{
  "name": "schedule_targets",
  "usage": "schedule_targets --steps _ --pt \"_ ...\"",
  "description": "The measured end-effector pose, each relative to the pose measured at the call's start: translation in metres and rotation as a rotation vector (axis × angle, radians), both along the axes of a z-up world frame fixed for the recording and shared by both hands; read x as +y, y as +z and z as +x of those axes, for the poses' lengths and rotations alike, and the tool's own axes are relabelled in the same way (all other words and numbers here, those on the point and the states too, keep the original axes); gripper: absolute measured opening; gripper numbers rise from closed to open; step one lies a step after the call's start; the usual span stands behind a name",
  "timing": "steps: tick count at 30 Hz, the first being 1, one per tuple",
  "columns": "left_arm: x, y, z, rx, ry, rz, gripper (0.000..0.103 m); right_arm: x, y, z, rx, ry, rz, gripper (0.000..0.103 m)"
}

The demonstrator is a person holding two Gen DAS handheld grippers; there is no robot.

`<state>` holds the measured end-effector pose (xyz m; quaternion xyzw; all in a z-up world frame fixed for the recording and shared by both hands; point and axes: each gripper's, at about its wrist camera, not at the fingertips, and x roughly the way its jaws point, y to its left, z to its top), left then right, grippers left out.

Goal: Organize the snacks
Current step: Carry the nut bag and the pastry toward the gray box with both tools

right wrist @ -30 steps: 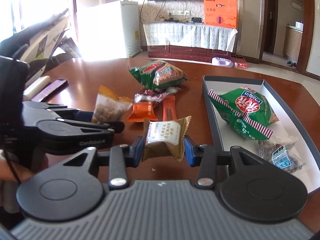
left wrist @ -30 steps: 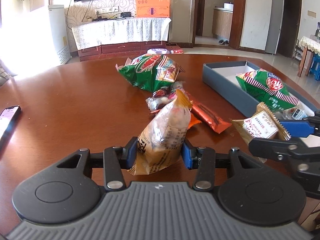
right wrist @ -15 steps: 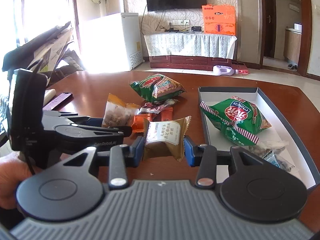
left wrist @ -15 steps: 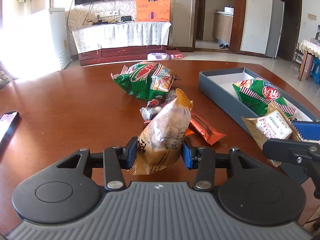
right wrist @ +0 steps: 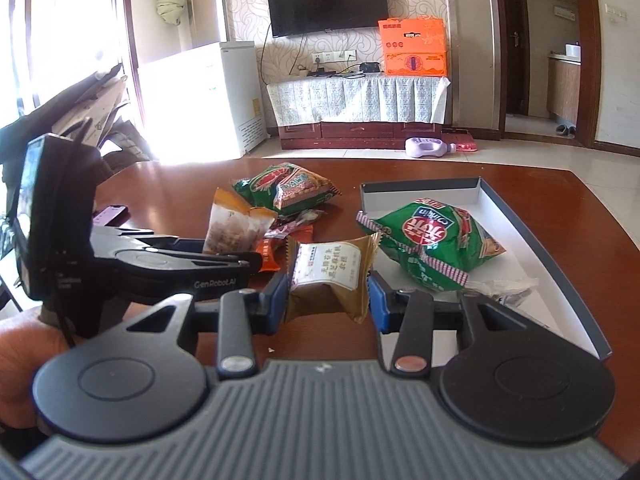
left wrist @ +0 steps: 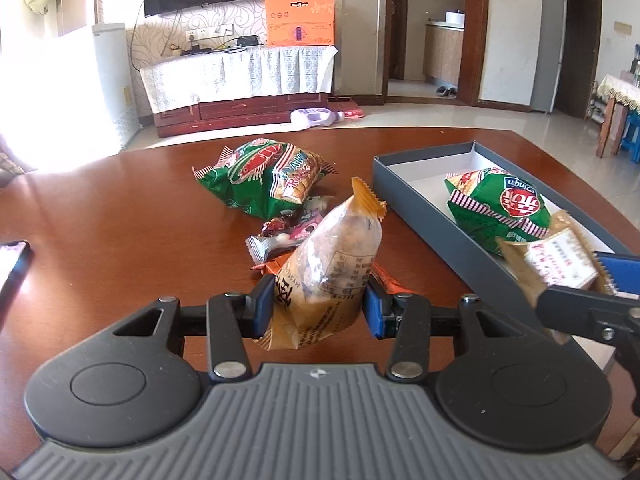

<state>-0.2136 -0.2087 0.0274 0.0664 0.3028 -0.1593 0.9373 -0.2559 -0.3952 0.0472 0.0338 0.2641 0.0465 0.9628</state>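
Note:
My left gripper (left wrist: 318, 310) is shut on a tan clear-windowed snack bag (left wrist: 332, 272), held above the brown table. My right gripper (right wrist: 329, 298) is shut on a gold wrapped pastry (right wrist: 330, 276), held by the near left edge of the grey box (right wrist: 560, 276). The pastry (left wrist: 556, 260) and the right gripper's fingers (left wrist: 592, 304) also show in the left wrist view over the box wall (left wrist: 420, 208). A green snack bag (right wrist: 432, 240) and a small clear packet (right wrist: 508, 288) lie in the box. The left gripper (right wrist: 224, 258) shows in the right wrist view.
On the table lie another green snack bag (left wrist: 268, 178), small wrapped candies (left wrist: 288, 232) and orange packets (left wrist: 386, 278). A phone (left wrist: 12, 268) lies at the left edge. A purple item (right wrist: 110, 214) lies far left. A TV stand and fridge stand beyond.
Both grippers have risen and moved forward with their snacks. The right gripper with the pastry has shifted toward the box's near edge.

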Motion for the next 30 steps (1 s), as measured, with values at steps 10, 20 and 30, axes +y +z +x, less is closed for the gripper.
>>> schedule_targets --steps 10,20,30 --pt "-0.023 0.010 -0.004 -0.015 -0.036 -0.014 0.051 -0.020 0.001 -0.008 -0.008 -0.043 0.012 0.045" --pt "-0.044 0.017 -0.005 -0.004 -0.081 -0.044 0.051 -0.054 -0.004 -0.010 0.010 -0.139 0.018 0.045" --pt "-0.094 0.024 -0.011 -0.010 -0.249 -0.039 0.051 -0.078 -0.013 -0.011 0.036 -0.216 0.036 0.045"
